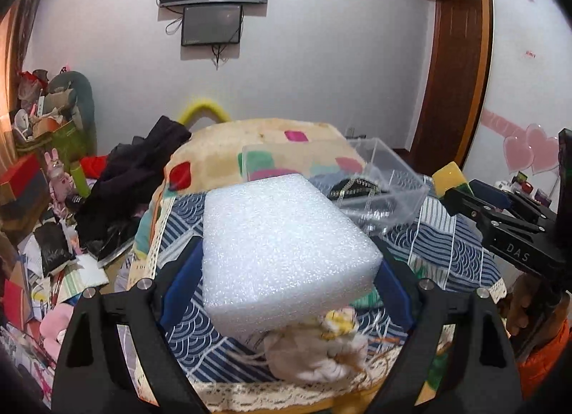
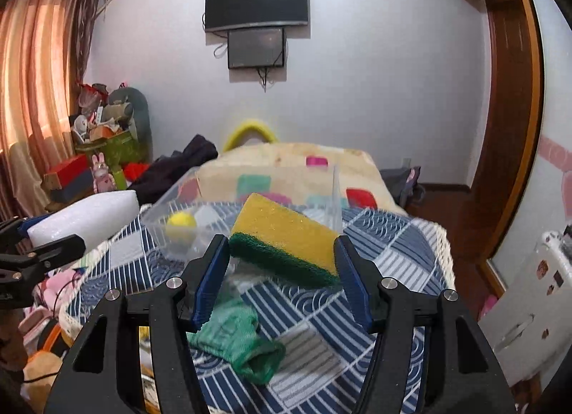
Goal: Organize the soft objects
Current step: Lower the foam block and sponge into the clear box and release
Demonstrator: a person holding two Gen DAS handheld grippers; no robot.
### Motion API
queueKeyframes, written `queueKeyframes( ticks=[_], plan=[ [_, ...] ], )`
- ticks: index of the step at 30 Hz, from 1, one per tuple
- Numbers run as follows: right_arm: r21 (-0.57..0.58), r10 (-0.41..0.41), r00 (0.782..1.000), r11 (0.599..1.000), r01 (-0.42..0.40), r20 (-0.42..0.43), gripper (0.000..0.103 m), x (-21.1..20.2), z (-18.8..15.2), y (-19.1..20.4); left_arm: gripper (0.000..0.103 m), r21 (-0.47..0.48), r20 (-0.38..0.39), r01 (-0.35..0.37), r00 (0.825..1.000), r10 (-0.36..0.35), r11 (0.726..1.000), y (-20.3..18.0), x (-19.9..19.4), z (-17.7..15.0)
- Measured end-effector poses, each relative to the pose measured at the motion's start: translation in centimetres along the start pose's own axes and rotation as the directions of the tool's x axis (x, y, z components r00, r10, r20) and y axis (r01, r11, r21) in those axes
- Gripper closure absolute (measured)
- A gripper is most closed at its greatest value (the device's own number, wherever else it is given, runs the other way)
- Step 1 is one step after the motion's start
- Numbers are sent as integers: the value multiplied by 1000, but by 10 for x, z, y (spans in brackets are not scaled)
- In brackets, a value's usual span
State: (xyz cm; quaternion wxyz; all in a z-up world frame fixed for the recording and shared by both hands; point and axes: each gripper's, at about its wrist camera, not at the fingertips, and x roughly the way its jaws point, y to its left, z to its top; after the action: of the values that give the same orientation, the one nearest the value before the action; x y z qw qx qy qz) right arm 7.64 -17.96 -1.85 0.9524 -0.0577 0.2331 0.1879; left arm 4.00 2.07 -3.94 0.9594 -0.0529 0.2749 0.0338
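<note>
A white foam block is clamped between the blue pads of the left gripper, jaws set wide around it, and it is carried clear above the cloth. Over on the other side, a yellow sponge with a green scouring face is pinched in the right gripper, each end pressed by a pad, and it too is lifted off the surface. Both loads are seen in the air at once, with each gripper caught in the other's side view.

Just ahead of both, a clear plastic box is found tipped on the blue patterned cloth. A yellow ball can be made out inside it, along with something pale that cannot be identified, and a dark patterned item is glimpsed through its wall from the left view. So the box is judged to be the collecting place, and a start on filling it has been made.

Plenty is left, though. A cream cloth pouch with a yellow flower lies on the cloth under the foam block, and a green knitted piece is sprawled below the right gripper. By this reading, the two held items are next for the box, with those two loose pieces to be gathered after. The bed behind and the clutter at the left are not being touched.
</note>
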Motion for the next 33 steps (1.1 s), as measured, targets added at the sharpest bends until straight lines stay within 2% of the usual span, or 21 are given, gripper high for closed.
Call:
queueKeyframes(
  ticks=[10, 13, 18, 24, 29, 33],
  plan=[
    [-14, -23, 998, 1000, 24, 58, 46, 17, 25, 1, 15, 35, 57, 32, 998, -34, 999, -5, 21, 34],
    [-13, -14, 999, 1000, 15, 48, 46, 30, 28, 2, 15, 39, 30, 50, 998, -51, 998, -3, 40, 44],
    [-28, -5, 1000, 1000, 6, 7, 46, 55, 27, 5, 15, 44, 1, 39, 999, -39, 998, 1, 73, 58],
    [-82, -10, 998, 997, 5, -61, 46, 81, 23, 10, 15, 15, -86, 125, 989, -123, 992, 4, 117, 69],
    [-94, -28, 993, 995, 18, -112, 46, 101, 22, 9, 15, 10, -125, 134, 983, -132, 991, 0, 148, 72],
    [-98, -32, 988, 995, 17, -150, 46, 111, 20, 6, 14, 4, -182, 116, 977, -113, 993, -2, 175, 72]
  ],
)
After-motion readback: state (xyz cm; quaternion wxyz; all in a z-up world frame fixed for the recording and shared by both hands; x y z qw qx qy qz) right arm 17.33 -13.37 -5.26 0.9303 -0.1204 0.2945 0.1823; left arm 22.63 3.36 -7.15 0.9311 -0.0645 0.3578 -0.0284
